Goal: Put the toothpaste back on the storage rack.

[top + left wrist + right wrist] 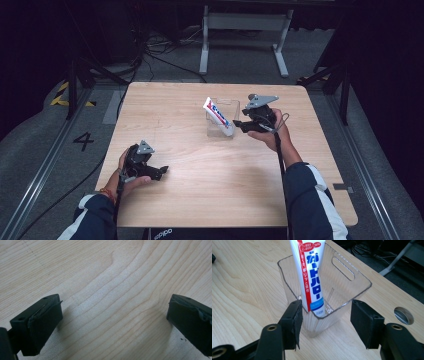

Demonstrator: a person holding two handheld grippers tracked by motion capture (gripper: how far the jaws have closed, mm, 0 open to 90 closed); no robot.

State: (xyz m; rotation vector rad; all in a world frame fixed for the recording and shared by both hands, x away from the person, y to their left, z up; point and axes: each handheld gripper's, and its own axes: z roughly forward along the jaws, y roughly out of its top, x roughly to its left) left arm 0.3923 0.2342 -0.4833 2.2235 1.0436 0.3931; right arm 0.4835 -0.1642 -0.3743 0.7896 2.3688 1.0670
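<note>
Toothpaste tube (308, 277) stands in clear bin (352, 293), just beyond the spread right claw (325, 323).

A lab: black curtains, floor rails (35, 165), loose cables (150, 50) at 11 o'clock, one bare table (200, 200)

The toothpaste tube (308, 275) is cut off by the top edge in the right gripper view. Its lower end blurs behind the ribbed wall of the clear container (352, 293).
</note>
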